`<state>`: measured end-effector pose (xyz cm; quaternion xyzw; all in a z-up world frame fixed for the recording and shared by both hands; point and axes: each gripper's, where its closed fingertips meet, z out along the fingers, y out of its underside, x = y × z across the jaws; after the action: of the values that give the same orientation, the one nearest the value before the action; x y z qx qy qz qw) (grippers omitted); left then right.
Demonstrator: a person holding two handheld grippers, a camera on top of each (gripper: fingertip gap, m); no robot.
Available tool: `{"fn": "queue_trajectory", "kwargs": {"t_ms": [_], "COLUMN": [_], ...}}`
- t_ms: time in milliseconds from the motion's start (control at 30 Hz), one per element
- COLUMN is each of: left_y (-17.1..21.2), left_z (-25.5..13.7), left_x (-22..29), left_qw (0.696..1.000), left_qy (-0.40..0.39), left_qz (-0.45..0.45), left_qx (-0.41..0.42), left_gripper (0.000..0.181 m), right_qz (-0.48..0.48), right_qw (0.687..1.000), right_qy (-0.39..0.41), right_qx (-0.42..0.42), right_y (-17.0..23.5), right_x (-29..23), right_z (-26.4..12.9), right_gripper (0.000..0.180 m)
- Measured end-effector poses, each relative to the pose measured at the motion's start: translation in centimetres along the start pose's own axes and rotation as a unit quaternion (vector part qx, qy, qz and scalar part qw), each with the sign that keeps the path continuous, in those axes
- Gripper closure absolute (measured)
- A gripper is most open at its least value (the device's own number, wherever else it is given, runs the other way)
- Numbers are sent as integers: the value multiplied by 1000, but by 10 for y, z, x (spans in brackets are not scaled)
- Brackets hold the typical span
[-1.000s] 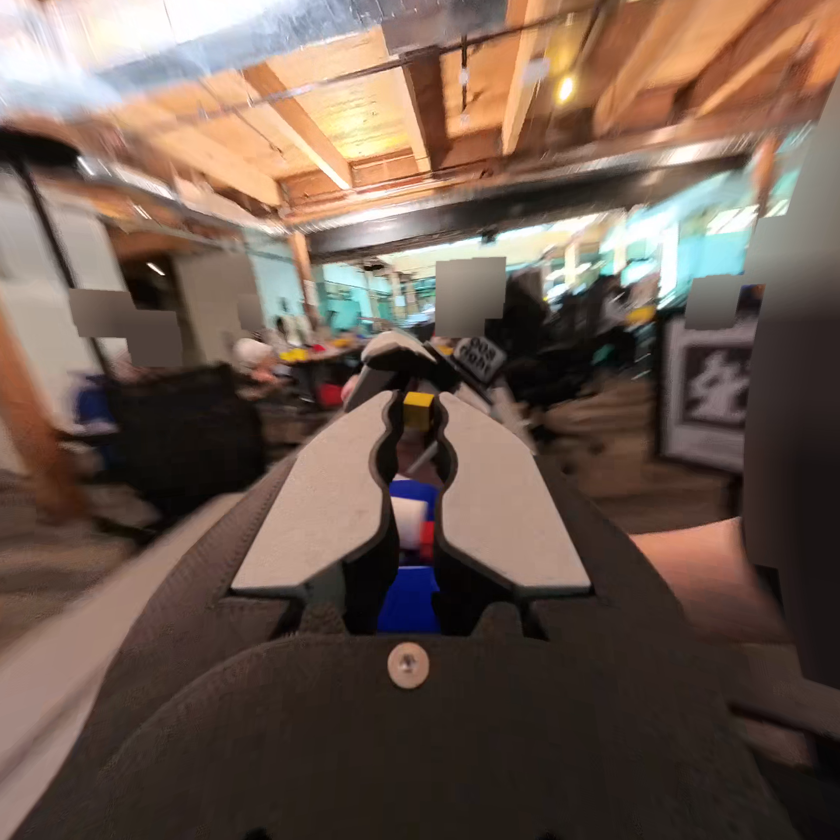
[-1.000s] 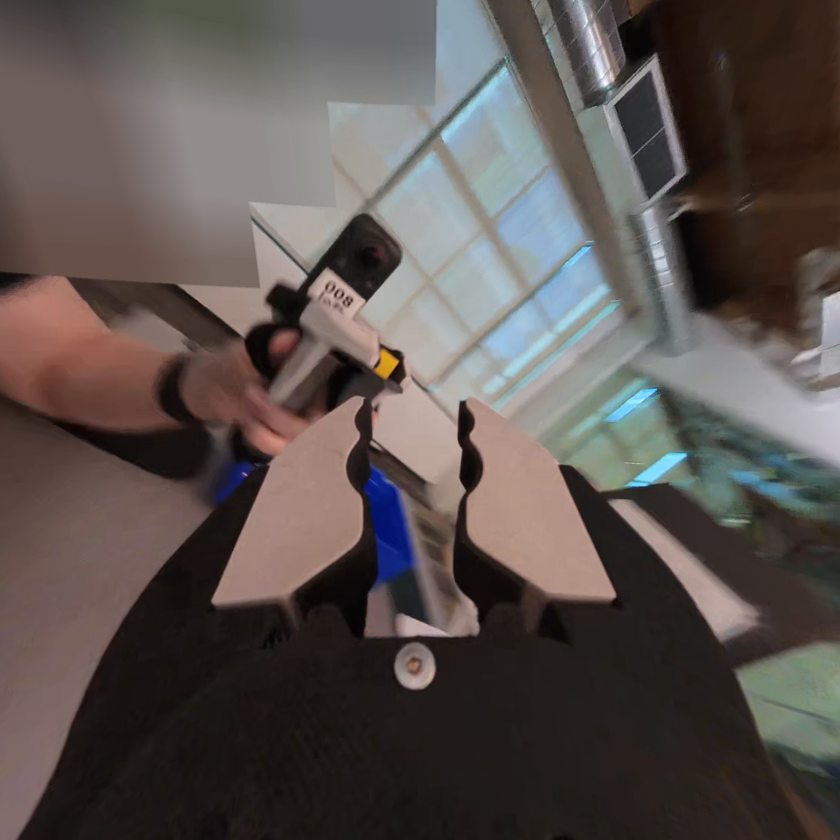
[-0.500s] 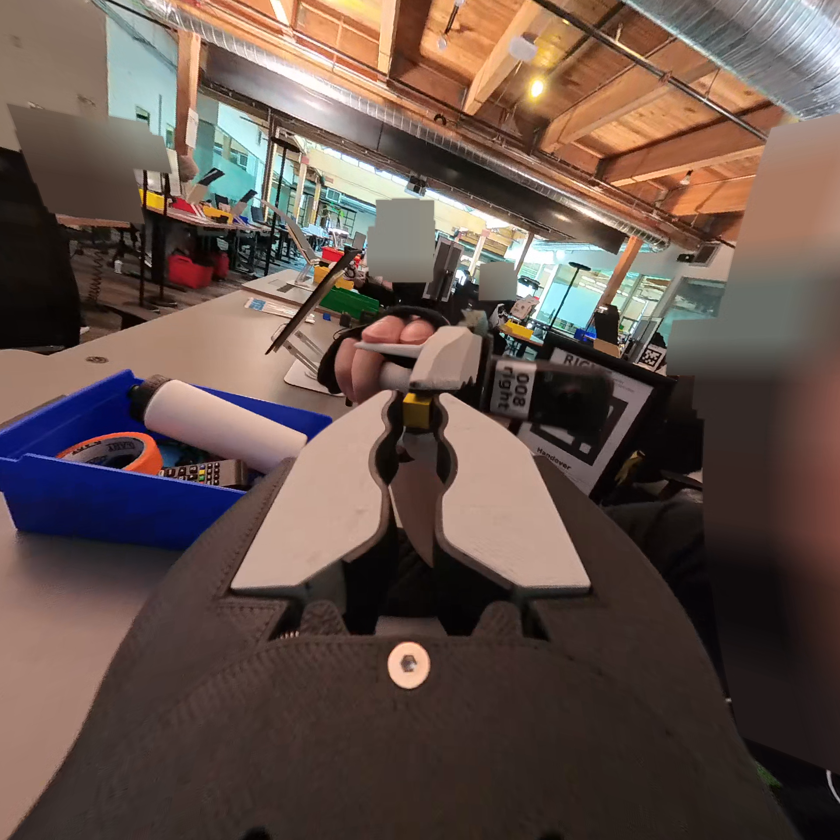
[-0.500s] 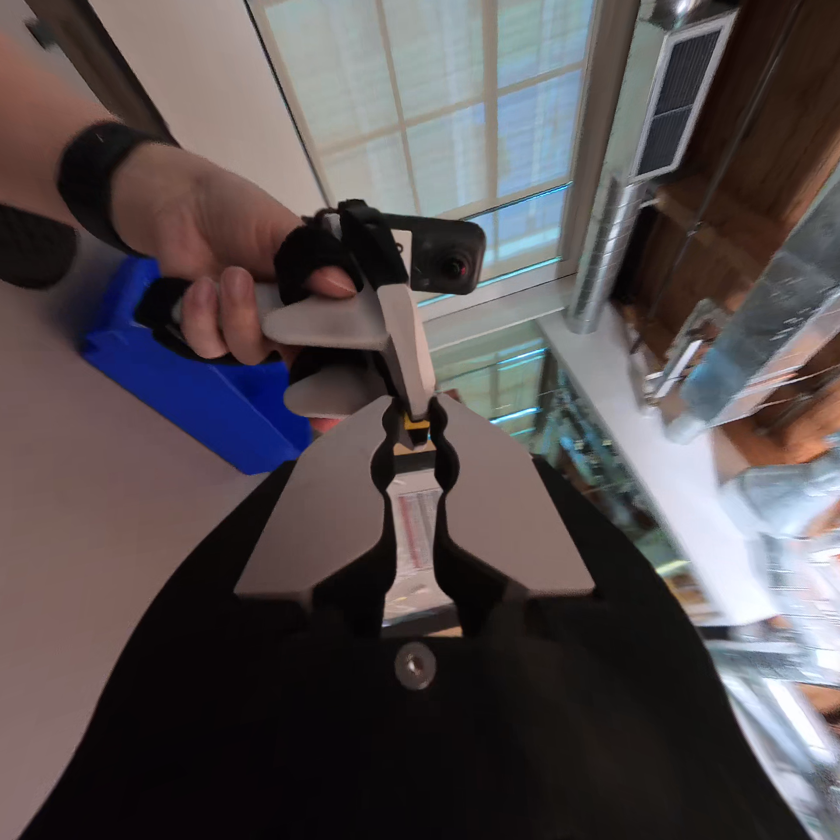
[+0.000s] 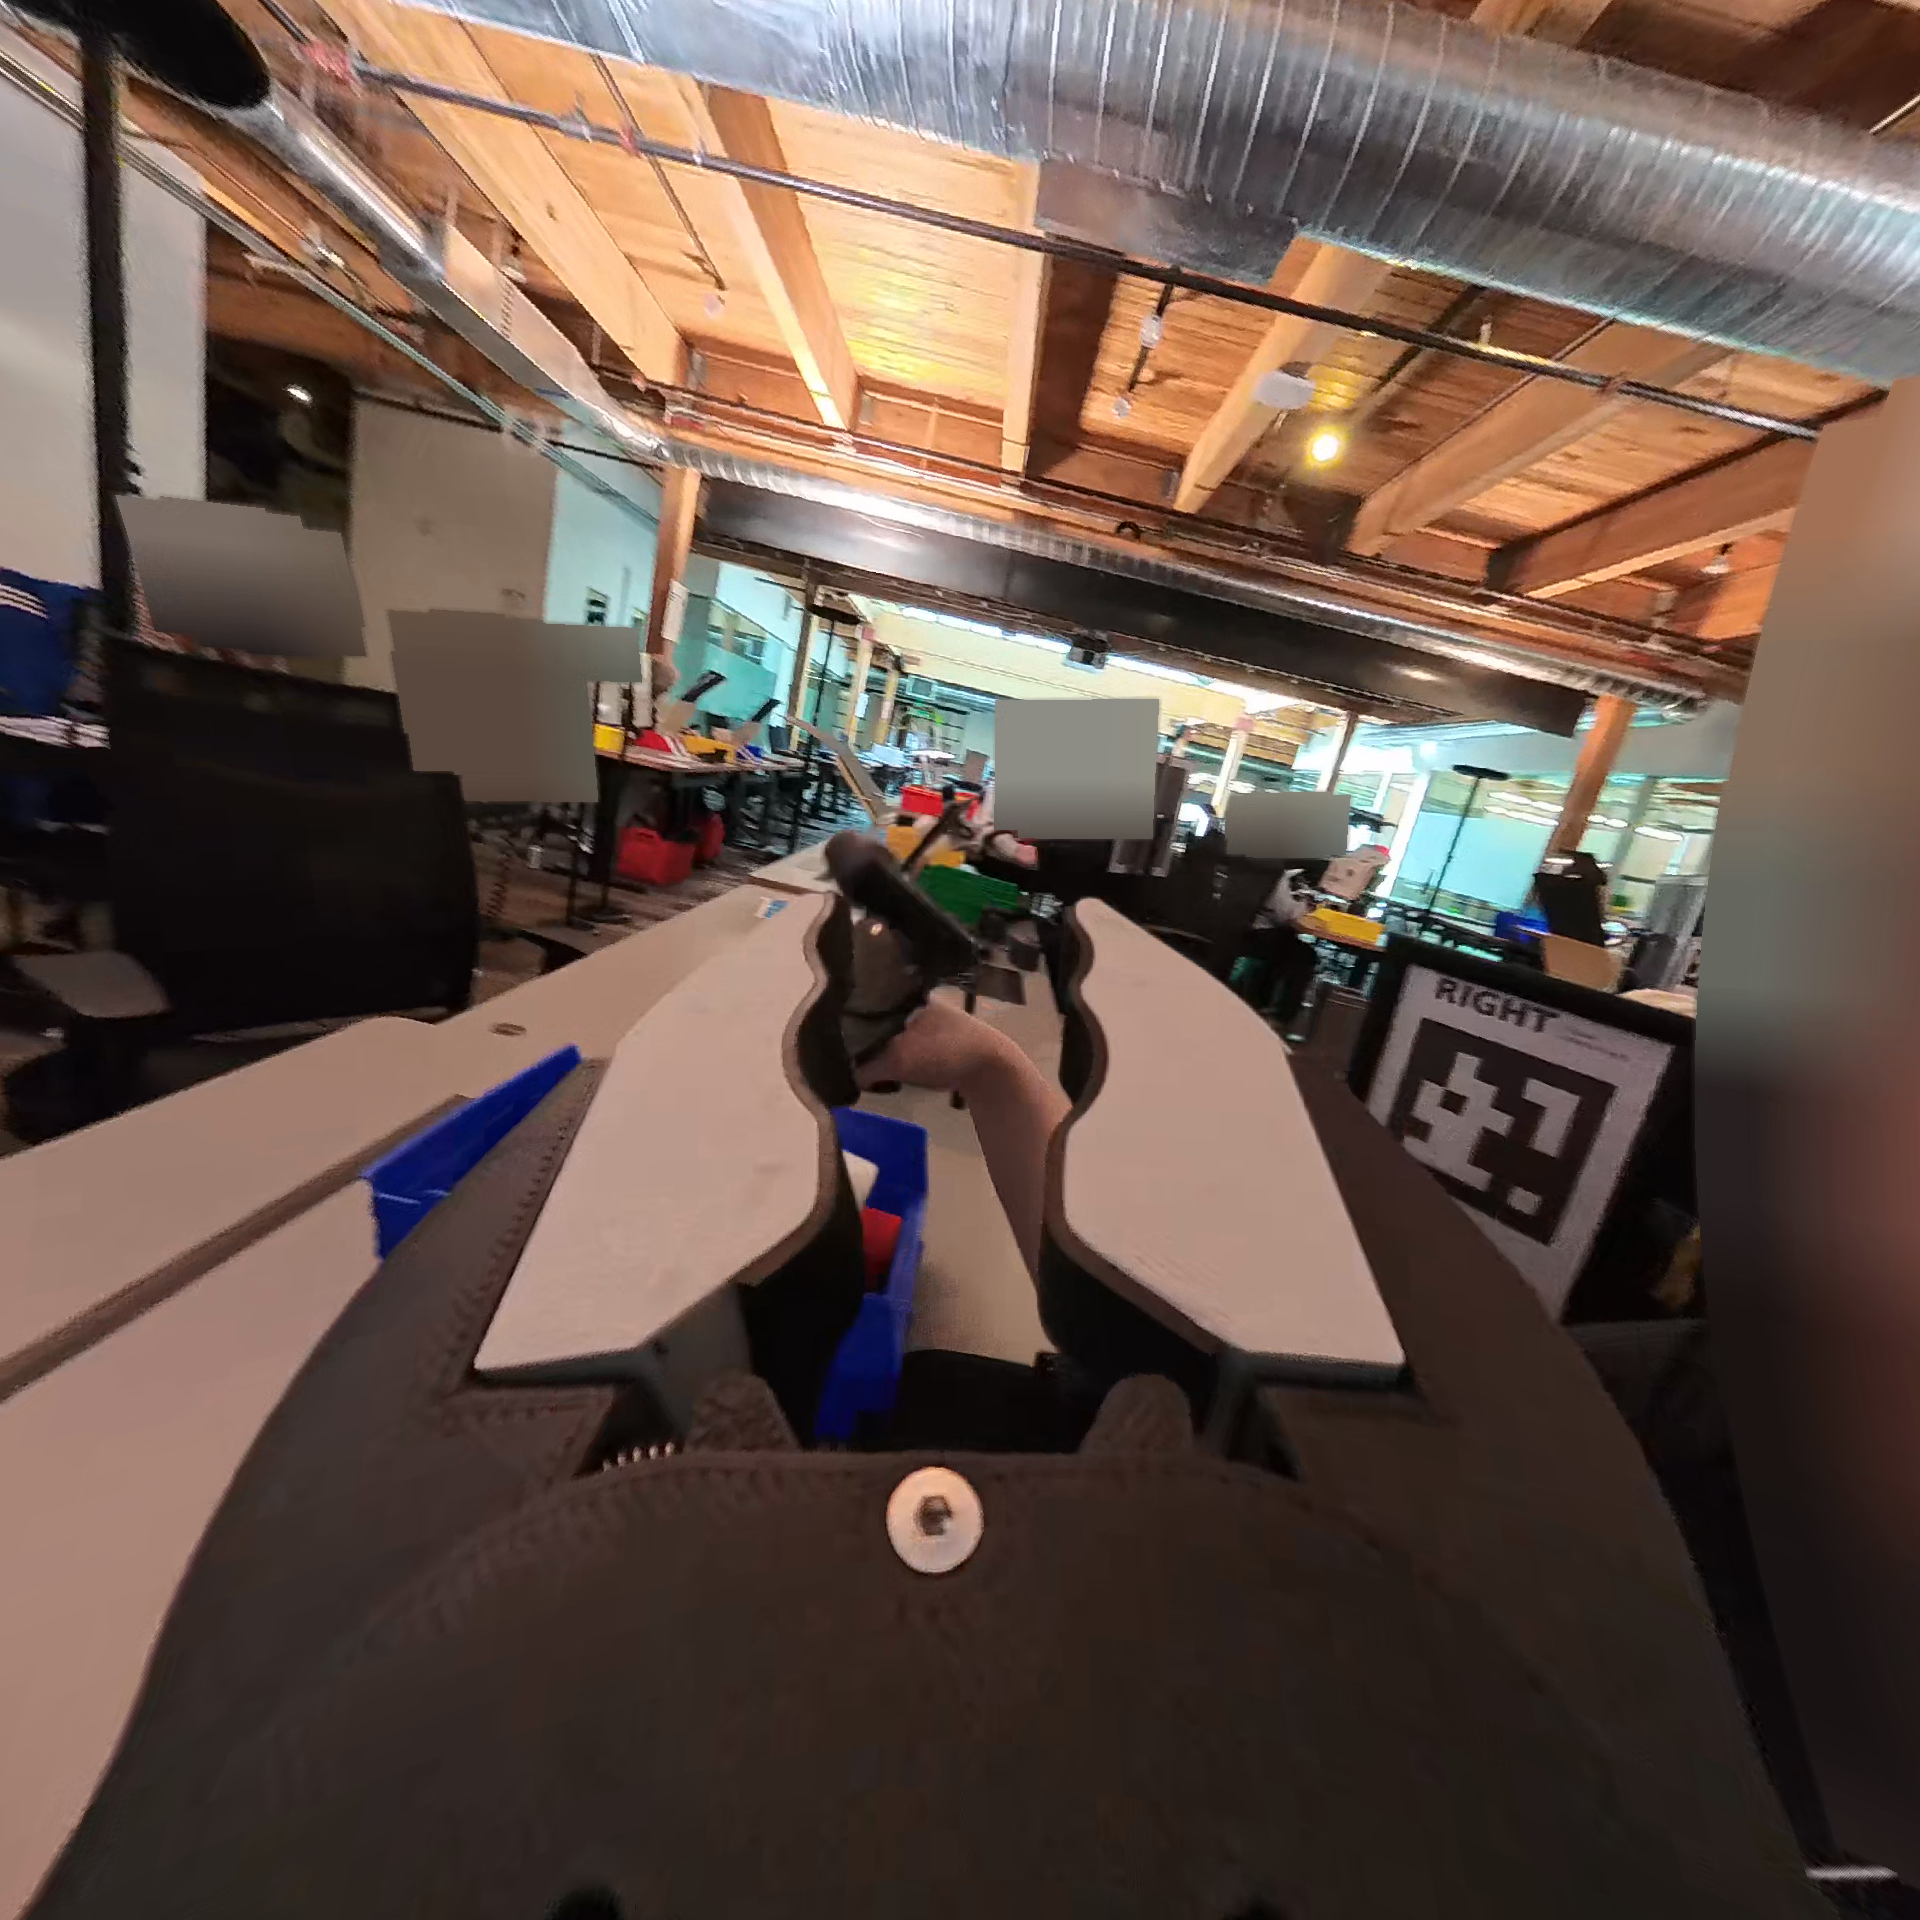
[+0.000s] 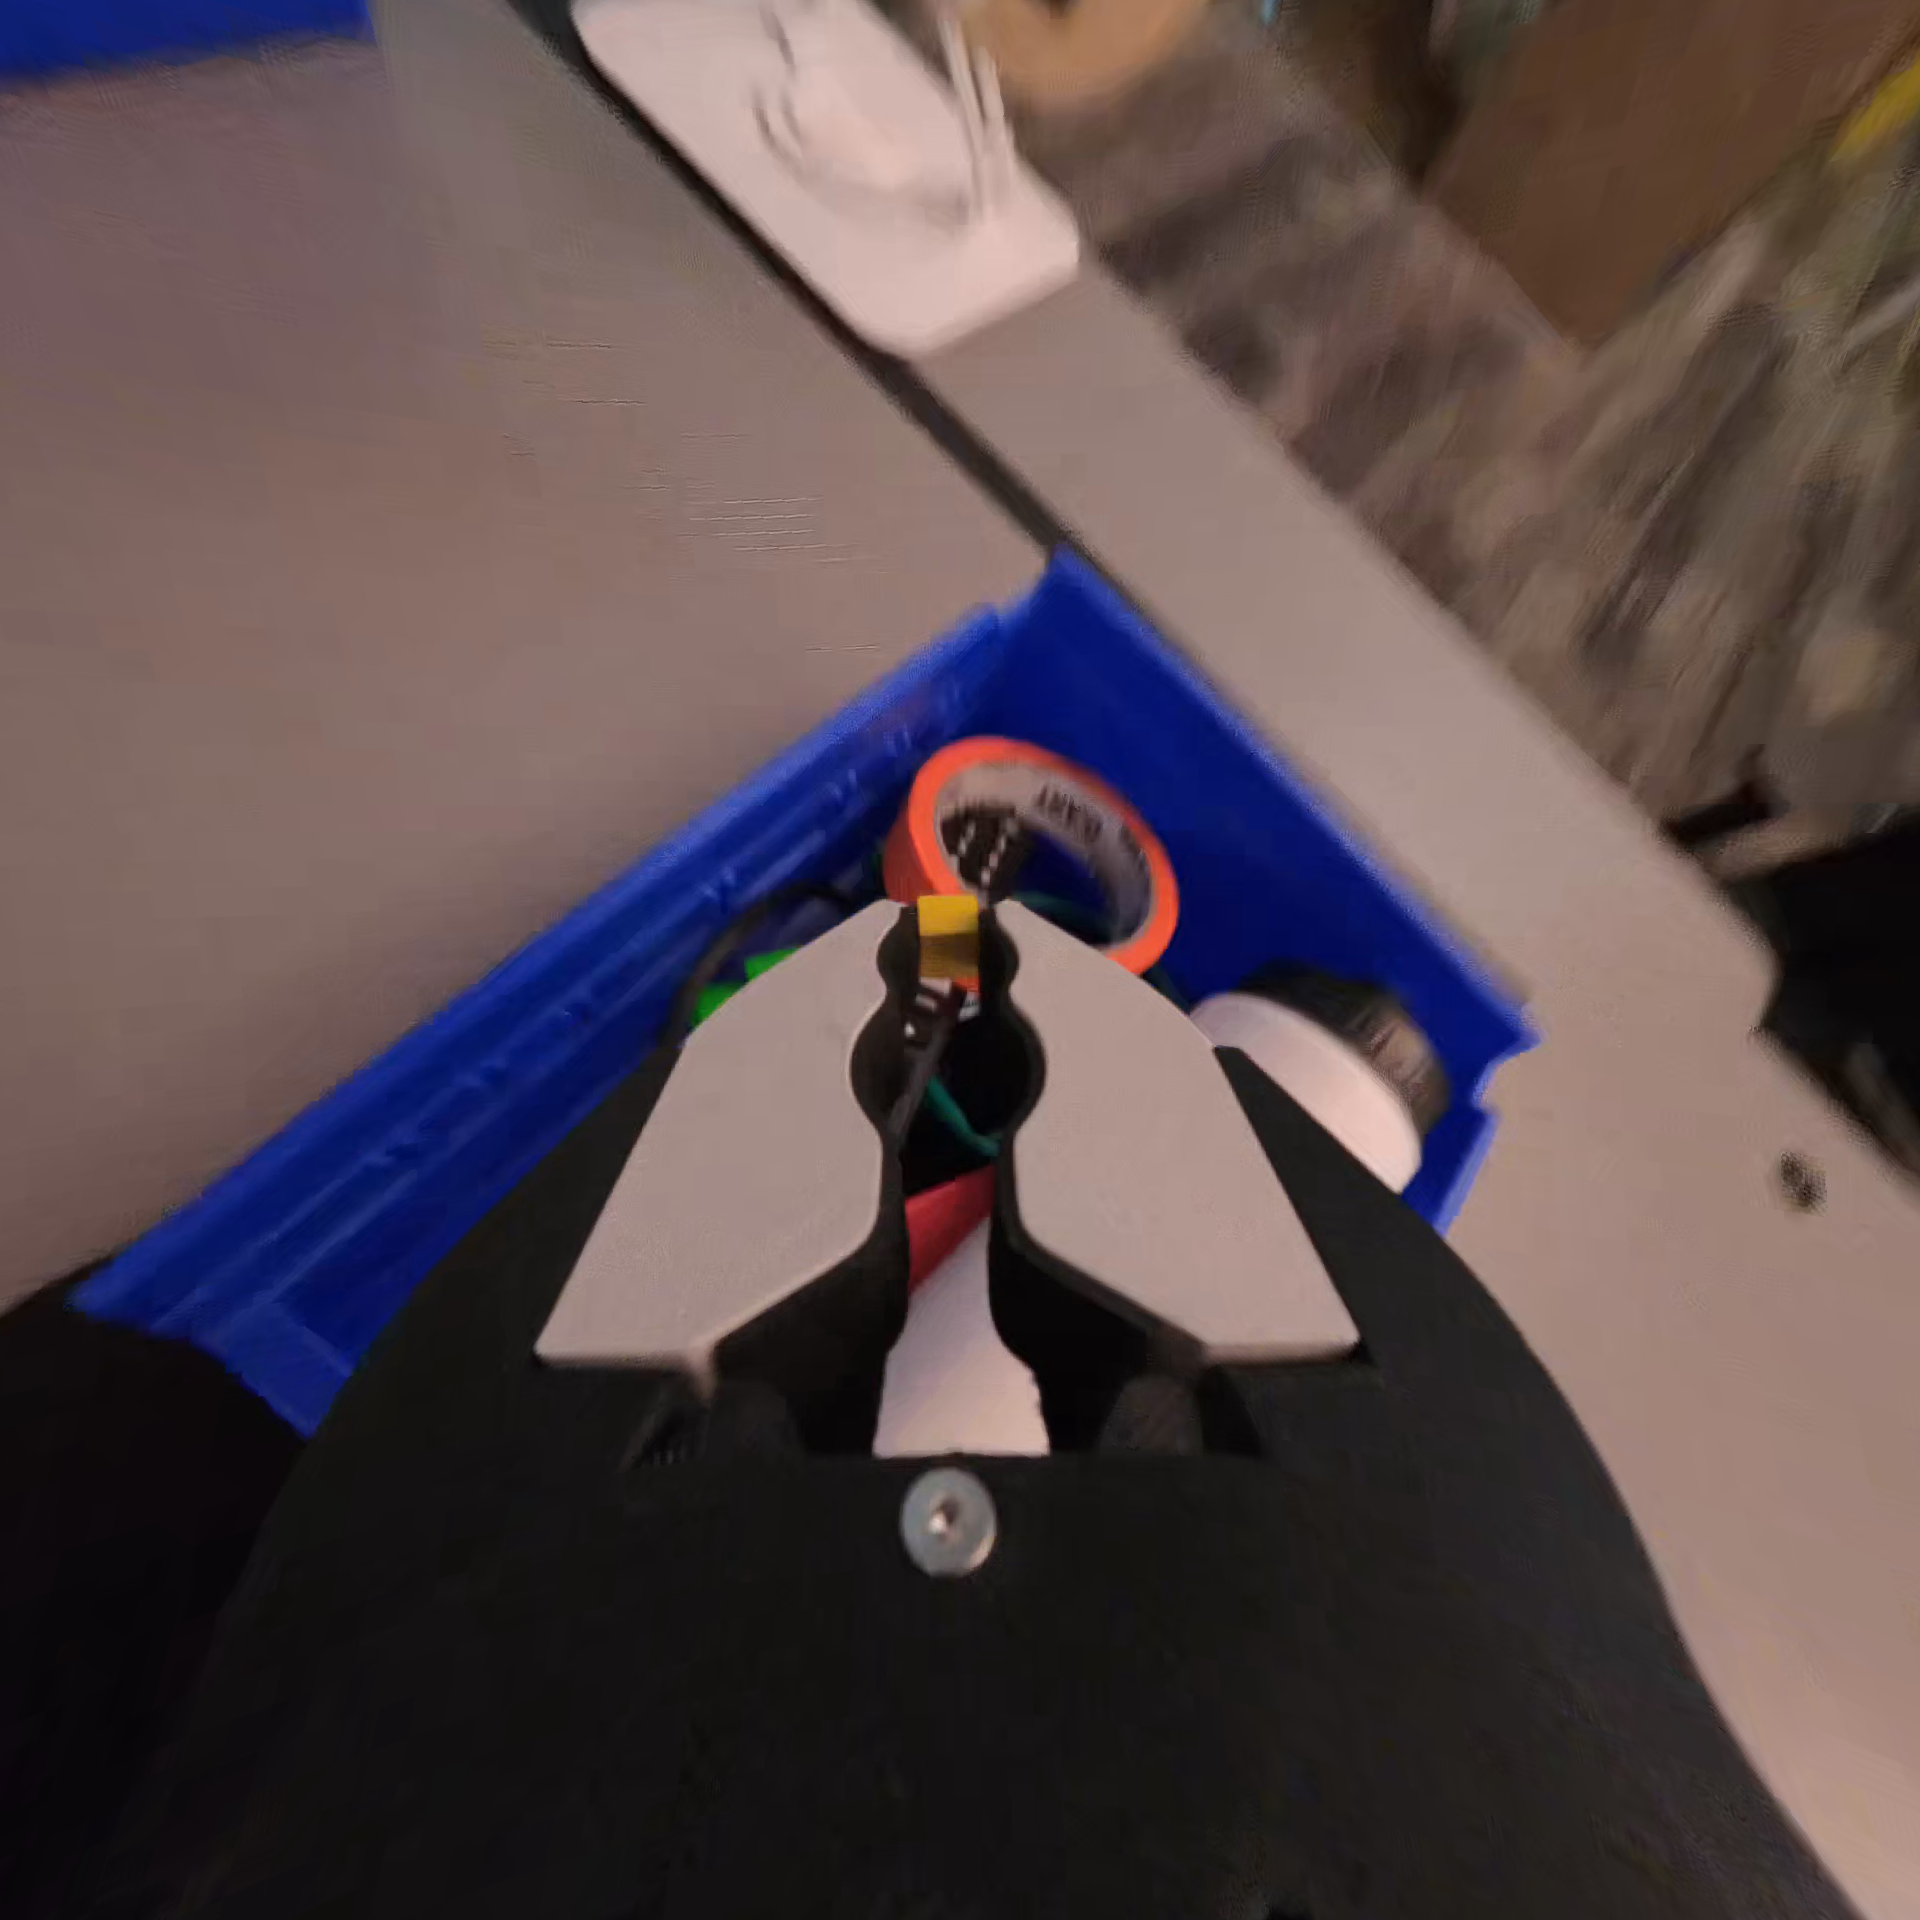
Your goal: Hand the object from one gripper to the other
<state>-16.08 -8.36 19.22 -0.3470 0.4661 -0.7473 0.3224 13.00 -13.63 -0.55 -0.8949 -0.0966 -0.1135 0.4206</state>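
Note:
A small yellow block [image 6: 949,935] is pinched between the tips of my right gripper [image 6: 948,920], which is shut on it and points down over a blue bin [image 6: 1226,748]. My left gripper [image 5: 951,935] is open and empty, held above the grey table [image 5: 208,1164]. In the left wrist view the other gripper's dark body [image 5: 894,935] and the hand and forearm [image 5: 987,1081] holding it show between my fingers, farther off. The yellow block does not show in the left wrist view.
The blue bin holds an orange tape roll [image 6: 1039,842], a white cylinder [image 6: 1309,1081], wires and a red piece; it also shows in the left wrist view [image 5: 457,1153]. A framed black-and-white marker sign [image 5: 1507,1122] stands at the right. The table's edge [image 6: 1299,582] runs past the bin. Spacing between my two grippers at the tips: around 35 centimetres.
Both grippers held the yellow block half a second ago. My left gripper has opened and let go; my right gripper has swung down over the blue bin with the block.

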Motion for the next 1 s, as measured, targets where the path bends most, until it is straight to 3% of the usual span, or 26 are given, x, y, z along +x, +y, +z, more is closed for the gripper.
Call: {"fn": "queue_trajectory", "kwargs": {"t_ms": [33,133,333,467,567,633,700,767,900,1000], "left_y": [-2,-4,0,-8,-18,-14,-6,4,72,115], "left_z": [-2,-5,-5,-15,-38,-65,-110,-161,-235,-282], "left_x": [-2,-5,-8,-21,-39,-62,-100,-135,-171,-191], "left_qw": [1000,999,999,997,982,949,881,813,765,702], "left_qy": [-7,-23,-26,-61,-135,-214,-332,-425,-435,-441], "left_qz": [9,29,22,45,113,182,229,221,-1,-128], "left_qx": [0,-4,-19,-26,-61,-144,-248,-330,-475,-544], "left_gripper": [143,145,144,141,138,139,140,142,144,155], "right_qz": [24,95,141,141,123,90,52,19,-15,-29], "right_qw": [1000,995,988,989,986,985,980,975,973,977], "right_qy": [-8,14,43,40,53,77,110,131,140,143], "right_qx": [-12,19,-46,35,96,130,159,181,185,158], "right_y": [8,3,32,-1,-29,-46,-60,-70,-77,-73], "right_x": [4,20,33,35,34,32,31,26,16,14], "right_z": [12,41,74,45,5,-23,-48,-67,-77,-67], "right_gripper": [167,167,161,153,152,150,148,146,143,140]}}
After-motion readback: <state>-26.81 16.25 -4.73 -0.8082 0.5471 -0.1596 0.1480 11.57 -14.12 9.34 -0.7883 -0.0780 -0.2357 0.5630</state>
